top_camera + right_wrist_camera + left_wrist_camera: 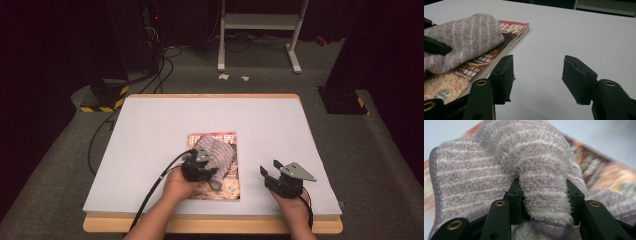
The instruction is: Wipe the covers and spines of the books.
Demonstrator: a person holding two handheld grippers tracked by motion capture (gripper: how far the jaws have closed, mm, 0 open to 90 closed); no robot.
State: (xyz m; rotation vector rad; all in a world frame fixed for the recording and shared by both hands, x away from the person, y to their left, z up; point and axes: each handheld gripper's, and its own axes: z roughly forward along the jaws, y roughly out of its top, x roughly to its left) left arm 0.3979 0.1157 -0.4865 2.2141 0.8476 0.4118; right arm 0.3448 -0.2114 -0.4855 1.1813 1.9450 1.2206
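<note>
Left gripper (544, 202) fingers clamped on striped towel (499, 170) over magazine (231, 182), right gripper (537, 78) fingers apart, empty.

Fluffy lilac-and-white striped towel (506, 167) covers most of my glossy red-covered magazine (604, 170); its visible strip blurred in left gripper view. Towel's lower hem cut off at bottom edge. Cover print (466, 72) too small to read.

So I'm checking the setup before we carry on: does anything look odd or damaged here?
Only the right tongs: the foam pad on one jaw has a ragged, chewed edge. The towel lies bunched on the magazine, gripped by the left tongs.
</note>
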